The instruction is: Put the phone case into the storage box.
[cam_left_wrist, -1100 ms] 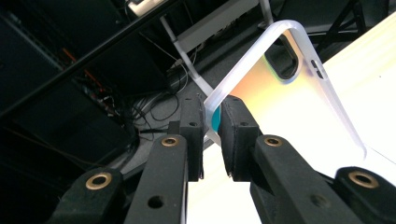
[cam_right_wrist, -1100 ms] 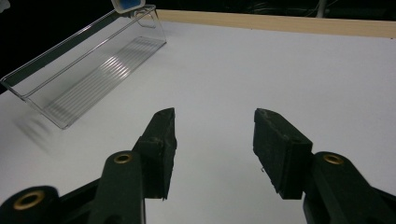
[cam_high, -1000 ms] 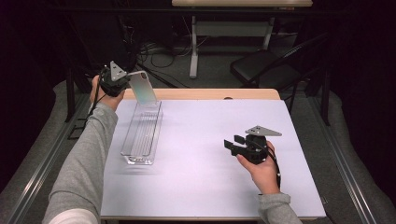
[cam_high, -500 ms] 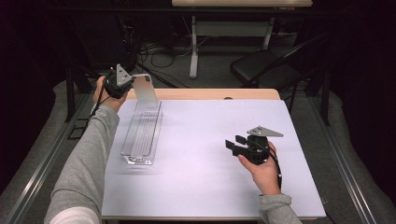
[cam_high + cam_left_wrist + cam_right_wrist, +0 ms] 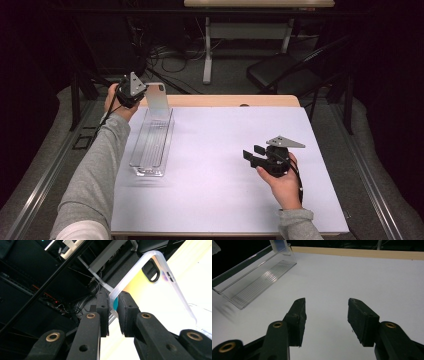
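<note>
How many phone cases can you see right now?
1. The phone case is clamped at its edge in the left claw, standing upright at the far end of the clear tray.

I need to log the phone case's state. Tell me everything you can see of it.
The phone case looks like clear or frosted plastic, with a rounded translucent rim, a dark oval camera cutout near one corner and small button slots along one edge. The left tongs are shut on its rim near a corner. In the high view it stands tilted over the far end of the clear tray; whether its lower end touches the tray I cannot tell.
</note>
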A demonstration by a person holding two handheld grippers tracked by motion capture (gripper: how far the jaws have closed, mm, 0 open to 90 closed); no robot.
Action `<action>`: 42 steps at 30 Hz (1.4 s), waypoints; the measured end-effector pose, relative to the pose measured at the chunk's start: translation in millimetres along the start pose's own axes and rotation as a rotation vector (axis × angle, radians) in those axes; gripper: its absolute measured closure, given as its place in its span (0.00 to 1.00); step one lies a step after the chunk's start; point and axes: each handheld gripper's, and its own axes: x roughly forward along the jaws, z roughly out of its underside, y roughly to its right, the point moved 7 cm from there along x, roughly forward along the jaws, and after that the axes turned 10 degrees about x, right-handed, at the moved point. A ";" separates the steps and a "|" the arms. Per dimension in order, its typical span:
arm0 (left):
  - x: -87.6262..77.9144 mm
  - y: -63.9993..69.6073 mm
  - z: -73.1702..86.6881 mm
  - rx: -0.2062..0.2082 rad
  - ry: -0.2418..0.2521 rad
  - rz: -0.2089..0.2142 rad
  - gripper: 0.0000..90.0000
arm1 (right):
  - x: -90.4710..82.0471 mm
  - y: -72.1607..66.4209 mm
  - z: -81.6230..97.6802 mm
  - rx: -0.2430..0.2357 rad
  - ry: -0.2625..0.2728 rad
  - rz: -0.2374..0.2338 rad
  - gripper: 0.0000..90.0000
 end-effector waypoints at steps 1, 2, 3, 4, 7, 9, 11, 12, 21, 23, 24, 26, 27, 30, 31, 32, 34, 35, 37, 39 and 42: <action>0.8 1.1 0.2 0.001 0.001 0.000 0.89 | -0.2 0.0 0.1 0.001 -0.001 0.000 0.54; 1.6 2.1 0.6 0.004 -0.002 0.002 0.89 | -0.1 0.2 0.0 0.001 0.001 -0.001 0.54; 2.3 3.0 0.7 0.008 -0.003 -0.001 0.89 | -0.1 0.3 0.2 0.003 0.000 0.000 0.54; 3.0 4.2 1.1 0.010 -0.005 0.002 0.89 | -0.1 0.5 0.2 0.003 -0.001 0.001 0.54; 4.9 7.0 2.1 0.023 -0.009 0.000 0.89 | -0.3 1.0 -0.1 0.001 0.001 0.000 0.54; 6.2 9.1 3.2 0.027 -0.011 0.006 0.89 | -0.5 1.7 0.2 0.000 -0.001 0.001 0.54; 7.7 11.4 4.6 0.029 -0.014 0.009 0.89 | -0.5 1.9 0.4 0.001 -0.002 0.001 0.54; 8.1 11.9 5.1 0.033 -0.017 0.010 0.89 | -0.5 2.0 0.5 0.002 -0.002 0.000 0.54; 13.2 19.9 6.9 0.064 -0.028 0.017 0.89 | 0.2 2.3 0.9 0.002 -0.001 0.000 0.54; 14.2 21.2 6.8 0.065 -0.026 0.020 0.89 | 0.4 2.4 1.0 0.004 -0.001 0.000 0.54; 14.5 21.8 6.7 0.068 -0.027 0.020 0.89 | 0.4 2.5 1.1 0.004 -0.002 0.000 0.54; 15.3 22.8 6.1 0.072 -0.027 0.018 0.89 | 0.3 2.2 1.1 0.004 -0.001 0.000 0.54; 15.6 23.2 5.6 0.073 -0.023 0.018 0.89 | 0.3 2.4 0.9 0.000 -0.001 0.000 0.53; 16.1 23.9 5.4 0.076 -0.024 0.020 0.89 | 0.2 2.3 1.0 0.002 -0.001 0.000 0.53; 16.4 24.0 5.6 0.077 -0.025 0.020 0.89 | 0.2 2.3 1.1 0.001 -0.001 0.000 0.53; 16.8 24.7 6.0 0.081 -0.026 0.022 0.89 | 0.2 2.3 1.2 0.001 -0.002 0.000 0.53; 17.5 25.4 6.6 0.089 -0.030 0.021 0.89 | 0.2 2.4 1.3 0.002 -0.002 -0.001 0.53; 17.7 26.0 7.0 0.090 -0.034 0.024 0.89 | 0.3 2.6 1.3 -0.002 -0.003 -0.001 0.53; 18.6 26.8 7.6 0.093 -0.035 0.023 0.89 | 0.4 2.5 1.7 0.003 -0.005 0.000 0.53; 19.6 27.9 8.4 0.102 -0.038 0.023 0.89 | 0.6 2.5 1.8 0.001 -0.005 0.000 0.53; 20.2 27.8 8.5 0.107 -0.033 0.022 0.89 | 0.6 2.5 1.8 -0.001 -0.005 0.000 0.53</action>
